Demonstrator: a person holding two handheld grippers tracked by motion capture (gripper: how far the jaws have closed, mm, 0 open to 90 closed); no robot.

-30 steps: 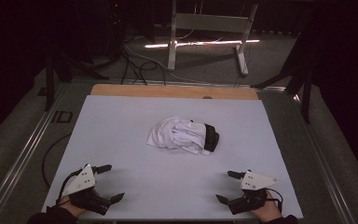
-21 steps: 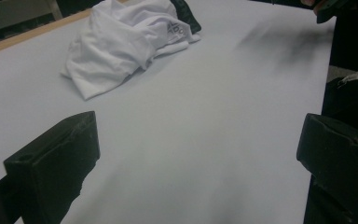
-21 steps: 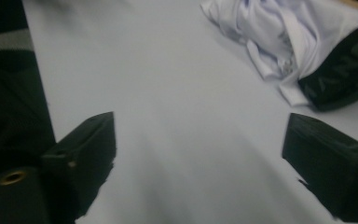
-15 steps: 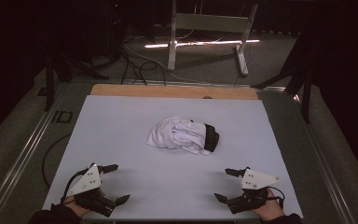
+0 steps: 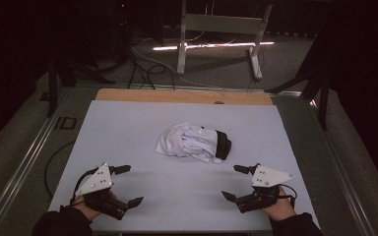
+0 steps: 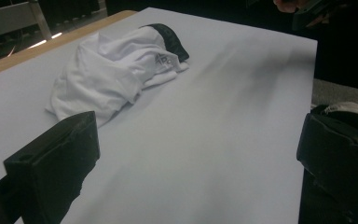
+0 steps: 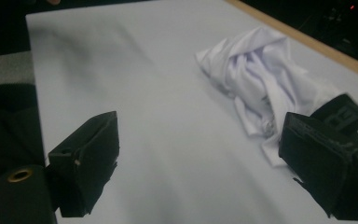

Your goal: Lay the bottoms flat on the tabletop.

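Grippers at the table's near edge, left gripper at 7 o'clock, right gripper at 5 o'clock, both with jaws spread wide, grasping nothing. Farther off, at table centre: crumpled white garment (black band at its 3 o'clock end), well apart from both, roughly between them.

One crumpled white garment lies on one counter. Two hand-held grippers: left hand-held gripper, right hand-held gripper.
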